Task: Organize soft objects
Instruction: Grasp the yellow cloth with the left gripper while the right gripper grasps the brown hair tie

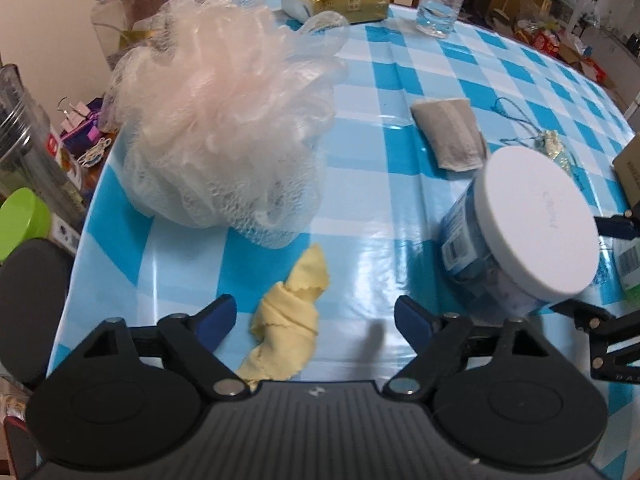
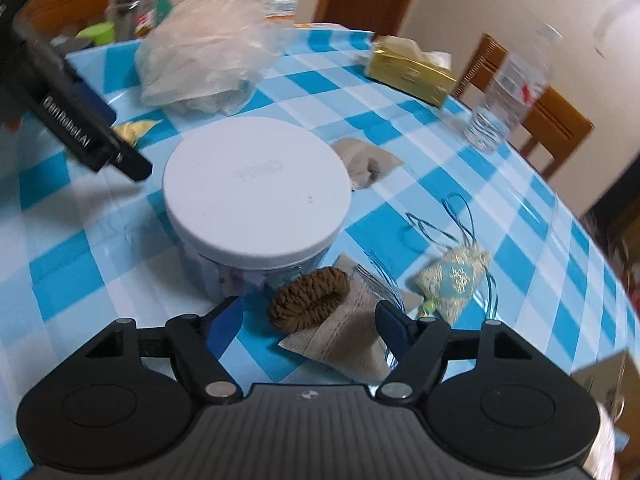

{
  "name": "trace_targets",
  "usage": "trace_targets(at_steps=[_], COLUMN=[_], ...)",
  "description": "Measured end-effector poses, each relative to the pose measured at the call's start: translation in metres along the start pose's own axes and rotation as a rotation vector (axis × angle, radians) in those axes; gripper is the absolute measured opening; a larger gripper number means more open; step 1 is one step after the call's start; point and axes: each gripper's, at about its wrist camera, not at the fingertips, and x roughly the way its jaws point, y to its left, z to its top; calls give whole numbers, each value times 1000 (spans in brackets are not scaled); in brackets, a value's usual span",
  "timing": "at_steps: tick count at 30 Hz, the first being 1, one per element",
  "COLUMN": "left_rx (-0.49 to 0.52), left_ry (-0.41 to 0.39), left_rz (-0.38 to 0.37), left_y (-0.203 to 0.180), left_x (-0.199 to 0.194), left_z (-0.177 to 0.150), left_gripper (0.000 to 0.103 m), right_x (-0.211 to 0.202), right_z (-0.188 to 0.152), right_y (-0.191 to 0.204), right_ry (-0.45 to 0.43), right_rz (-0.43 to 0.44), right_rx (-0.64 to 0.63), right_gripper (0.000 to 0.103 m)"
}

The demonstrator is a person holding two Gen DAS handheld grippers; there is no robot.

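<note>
Fingers of the left gripper (image 1: 314, 320) stand released astride a yellow cloth (image 1: 288, 336); right gripper (image 2: 308, 320) fingers, likewise released, flank a brown scrunchie (image 2: 308, 298) on the surface (image 2: 460, 160).

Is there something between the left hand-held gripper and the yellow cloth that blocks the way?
Nothing visible blocks it. The yellow cloth lies on the checked tablecloth between the open fingers of the left hand-held gripper. The mesh bath puff sits behind it, the white-lidded jar to the right.
</note>
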Motion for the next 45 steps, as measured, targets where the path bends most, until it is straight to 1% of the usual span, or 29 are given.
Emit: trace_targets(at_steps=[1,2,3,4,6,9,11,14,18,22,24,26,30,31,32,36,38,43,45], left_rx=[2,3,1,-3,-12,-24,-28,-39,-46,-42,-36,-49,-71,-71,-73,-77,-85,-55,-38], left_ry=[1,3,6,10,18,17,10,3,4,21,14,0,-26,-30,-32,-37,-35,-43,-47], left_rz=[11,18,20,20,15,15,13,0,-10,-43,-35,-24,-13,-8,-4,5,-8,-13,-16], left_y=[1,2,3,4,5,5,4,3,3,-2,-4,-3,-2,-3,-3,-3,-1,-3,-5], left_x=[0,0,0,1,2,0,0,-3,-5,-8,-8,-7,-5,-5,-5,-5,-6,-11,-14], left_z=[-1,-2,-3,-4,-7,-11,-12,-13,-16,-22,-23,-21,-20,-19,-19,-20,-20,-20,-19], left_gripper=[80,74,71,66,63,54,44,37,35,35,35,35,35,32,25,23,22,22,22], right_x=[1,3,4,5,7,8,7,5,-2,-6,-5,-4,-2,-2,-3,-8,-11,-17,-19], right_z=[0,0,0,0,0,1,1,0,-2,-5,-6,-5,-5,-5,-6,-7,-8,-11,-11], right_y=[1,2,3,4,7,8,9,11,12,14,14,14,12,12,12,12,11,8,7], right_ry=[-2,-3,-3,-5,-10,-15,-10,-4,3,14,17,19,29,28,26,25,26,30,30], right_rz=[5,10,19,26,35,63,84,78,94,104,97,87,88,87,85,81,83,80,79], right_rx=[-22,-43,-69,-91,-144,-191,-201,-202,-170,-146,-137,-123,-70,-61,-53,-25,-9,23,32], right_gripper=[76,75,74,73,71,62,48,45,41,41,41,43,43,43,41,33,23,22,19])
